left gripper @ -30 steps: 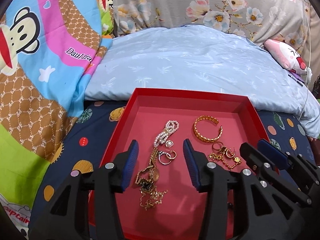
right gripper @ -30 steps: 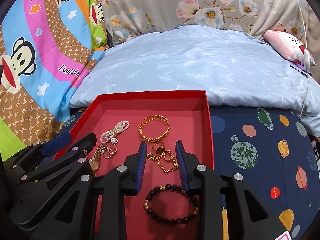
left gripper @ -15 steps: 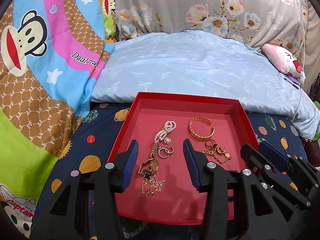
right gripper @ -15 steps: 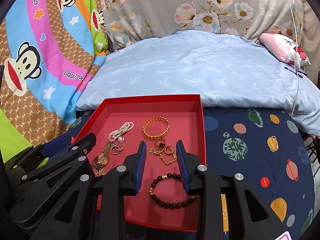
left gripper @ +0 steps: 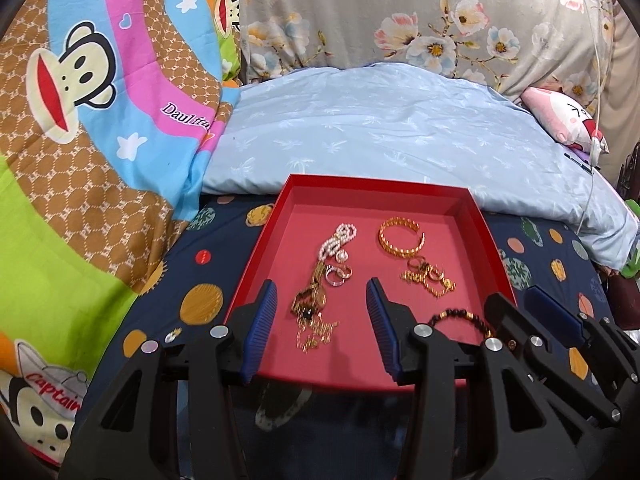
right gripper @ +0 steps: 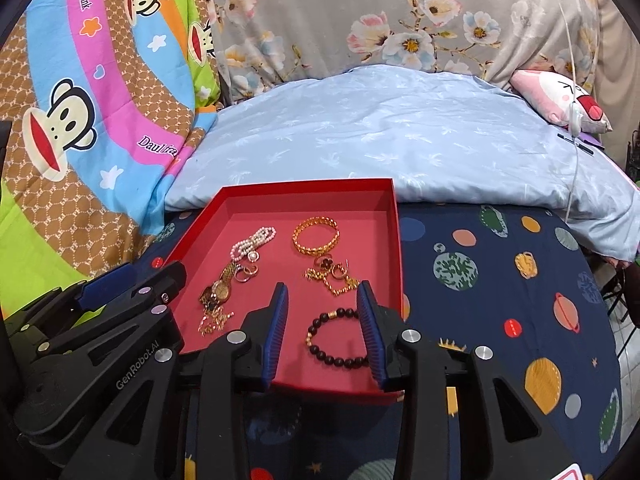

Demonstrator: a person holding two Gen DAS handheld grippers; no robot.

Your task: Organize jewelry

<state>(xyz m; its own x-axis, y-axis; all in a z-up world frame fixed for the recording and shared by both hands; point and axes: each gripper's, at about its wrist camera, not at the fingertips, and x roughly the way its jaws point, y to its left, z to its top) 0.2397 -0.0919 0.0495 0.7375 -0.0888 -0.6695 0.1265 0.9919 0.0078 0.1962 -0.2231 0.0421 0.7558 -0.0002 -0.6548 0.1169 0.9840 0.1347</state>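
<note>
A red tray (left gripper: 376,182) (right gripper: 308,193) lies on the dark planet-print sheet and holds the jewelry. In it are a pearl bracelet (left gripper: 338,239) (right gripper: 252,242), a gold bangle (left gripper: 400,236) (right gripper: 316,235), a gold watch with tangled chains (left gripper: 311,305) (right gripper: 218,294), a gold chain with rings (left gripper: 428,277) (right gripper: 332,276) and a black bead bracelet (left gripper: 460,316) (right gripper: 336,338). My left gripper (left gripper: 322,285) (right gripper: 146,270) hovers open over the tray's near left edge, holding nothing. My right gripper (right gripper: 322,286) (left gripper: 516,297) hovers over the near right part, its jaws opening and empty, with the bead bracelet lying below them.
A light blue quilt (left gripper: 392,132) is heaped just behind the tray. A colourful monkey-print blanket (left gripper: 80,120) rises on the left. A pink plush (right gripper: 560,100) and a white cable (right gripper: 574,128) sit at the far right. Floral fabric (left gripper: 400,12) forms the backdrop.
Both grippers have drawn back and slightly up, so the tray looks smaller and its near edge shows. The right jaws have spread a little wider. The jewelry has not moved.
</note>
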